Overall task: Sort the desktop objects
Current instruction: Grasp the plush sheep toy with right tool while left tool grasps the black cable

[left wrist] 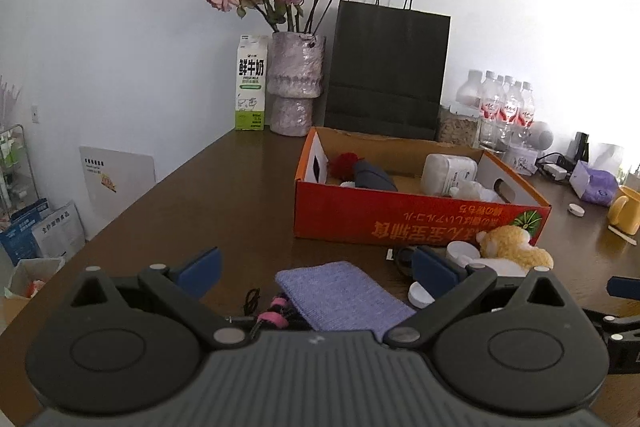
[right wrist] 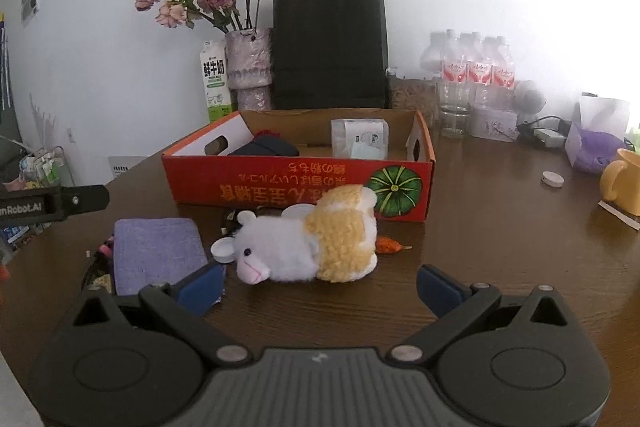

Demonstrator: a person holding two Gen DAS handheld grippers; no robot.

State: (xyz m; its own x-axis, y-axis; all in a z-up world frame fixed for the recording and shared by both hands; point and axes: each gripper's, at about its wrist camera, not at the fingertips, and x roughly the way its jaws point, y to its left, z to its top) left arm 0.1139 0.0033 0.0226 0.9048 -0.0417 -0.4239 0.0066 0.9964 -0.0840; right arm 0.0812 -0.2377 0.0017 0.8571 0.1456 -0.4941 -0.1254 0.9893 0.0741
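An orange cardboard box stands on the brown table and holds a white bottle, a dark pouch and a red item. In front of it lie a purple knitted cloth, a white and yellow plush toy, white caps and a pink and black cord. My left gripper is open just above the cloth. My right gripper is open just short of the plush toy, nothing between its fingers.
At the back stand a vase of dried roses, a milk carton, a black paper bag and water bottles. A yellow mug, a white lid and a tissue box sit on the right. The table's left edge drops to floor clutter.
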